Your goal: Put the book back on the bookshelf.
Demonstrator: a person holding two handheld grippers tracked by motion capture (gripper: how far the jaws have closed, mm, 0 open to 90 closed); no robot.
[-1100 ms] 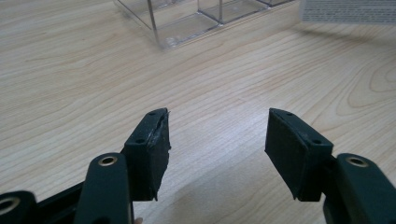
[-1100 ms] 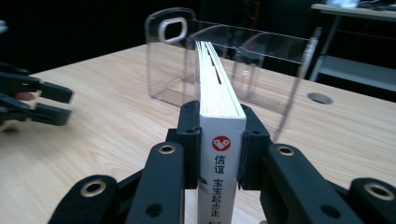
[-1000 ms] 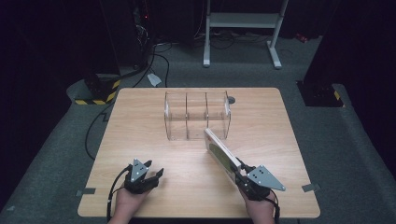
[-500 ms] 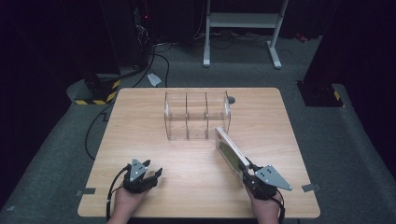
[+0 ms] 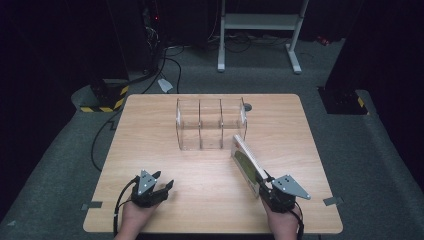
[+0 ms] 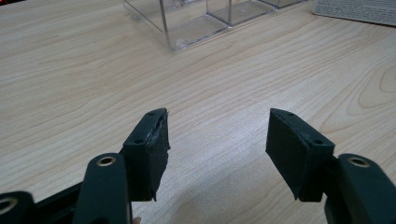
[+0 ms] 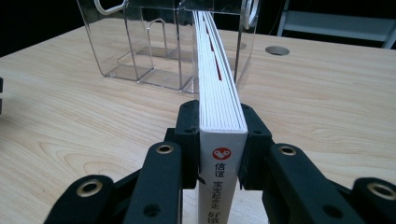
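A white book [image 5: 247, 161] stands on edge, tilted, over the right front of the wooden table [image 5: 150, 130]. My right gripper [image 5: 266, 186] is shut on its near end. In the right gripper view the pads clamp both covers and the printed spine [image 7: 219, 168] faces the camera. The book's far end points at the right compartment of a clear three-compartment organiser [image 5: 210, 123] [image 7: 140, 42]. My left gripper [image 5: 162, 188] rests near the table's front left, open, with nothing between its pads [image 6: 217, 140]. Its view also takes in the organiser's corner [image 6: 187, 21] and the book's cover [image 6: 359, 9].
A round cable hole [image 5: 248, 106] [image 7: 277, 50] sits just behind the organiser. Beyond the table stand a white metal frame [image 5: 260, 22], loose cables and a black-and-yellow striped block [image 5: 106, 98] on the grey floor. Bare wood lies between the two grippers.
My right gripper and the book have shifted slightly to the right, the book's far end swinging nearer the organiser's right side. The left gripper has stayed put.
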